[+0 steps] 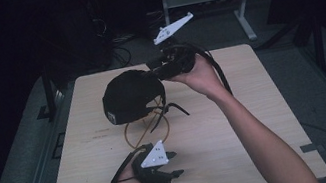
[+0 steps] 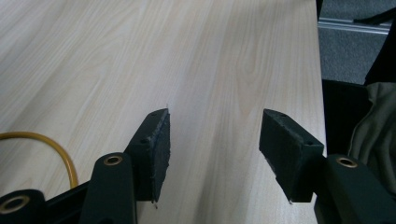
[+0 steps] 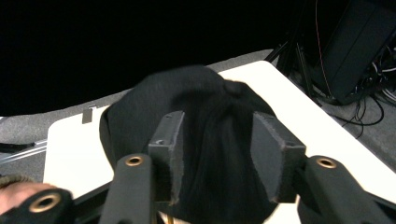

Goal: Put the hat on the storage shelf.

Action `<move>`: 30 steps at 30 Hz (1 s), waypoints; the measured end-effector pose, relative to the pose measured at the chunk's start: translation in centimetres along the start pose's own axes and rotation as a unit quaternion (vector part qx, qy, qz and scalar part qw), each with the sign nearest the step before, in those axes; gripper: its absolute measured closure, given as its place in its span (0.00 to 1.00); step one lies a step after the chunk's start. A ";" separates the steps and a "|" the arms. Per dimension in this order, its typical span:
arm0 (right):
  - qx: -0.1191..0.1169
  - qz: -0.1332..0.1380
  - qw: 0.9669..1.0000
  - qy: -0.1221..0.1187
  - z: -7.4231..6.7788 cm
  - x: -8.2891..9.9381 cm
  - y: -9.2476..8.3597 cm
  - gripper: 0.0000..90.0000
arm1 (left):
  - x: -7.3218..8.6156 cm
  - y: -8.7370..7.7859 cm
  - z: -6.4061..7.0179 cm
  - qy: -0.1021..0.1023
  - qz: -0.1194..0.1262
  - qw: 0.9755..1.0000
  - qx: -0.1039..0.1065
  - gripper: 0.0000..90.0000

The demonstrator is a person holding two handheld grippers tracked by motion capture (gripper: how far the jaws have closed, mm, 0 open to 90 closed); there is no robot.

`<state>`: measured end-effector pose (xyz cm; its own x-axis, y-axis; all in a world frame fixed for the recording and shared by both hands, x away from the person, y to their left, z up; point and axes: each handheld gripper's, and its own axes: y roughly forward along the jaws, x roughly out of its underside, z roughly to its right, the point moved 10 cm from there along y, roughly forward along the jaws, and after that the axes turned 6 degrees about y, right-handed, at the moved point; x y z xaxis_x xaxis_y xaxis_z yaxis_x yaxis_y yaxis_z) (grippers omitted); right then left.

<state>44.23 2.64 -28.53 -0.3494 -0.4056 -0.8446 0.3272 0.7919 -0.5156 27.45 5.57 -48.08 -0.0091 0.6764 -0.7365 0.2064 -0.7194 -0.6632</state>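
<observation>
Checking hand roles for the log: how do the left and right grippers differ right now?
The left gripper sits low at the table's near edge, jaws open over bare wood; the right gripper is raised at the far side against the black cap. The left has nothing between its jaws; the right's straddle cap fabric, pads apparently not pressing. Both carry a grey three-cornered plate.

A black cap [image 1: 132,94] sits domed on a yellow wire stand [image 1: 143,128] mid-table.

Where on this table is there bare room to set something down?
The right half of the table is bare, between the forearm and the right edge. The left strip, from the black cap to the left edge, is also free. The middle is crowded: cap, yellow loop, straps, and the left claw near the front.
</observation>
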 end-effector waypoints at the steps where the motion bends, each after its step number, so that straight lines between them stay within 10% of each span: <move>1: 0.000 0.001 1.000 0.004 0.1 0.2 -0.2 0.58 | 0.0 0.0 -0.1 -0.001 0.000 1.000 -0.001 0.47; 30: 0.006 0.004 0.999 0.053 2.7 6.9 -5.1 0.42 | 0.4 0.5 -1.0 -0.014 0.003 0.999 -0.030 0.39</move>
<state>42.51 -5.45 -32.09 -0.4378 -0.3471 -0.8294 0.3413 0.7893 -0.5104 28.52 5.63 -48.55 -0.0351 0.6667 -0.7445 0.2643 -0.7122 -0.6503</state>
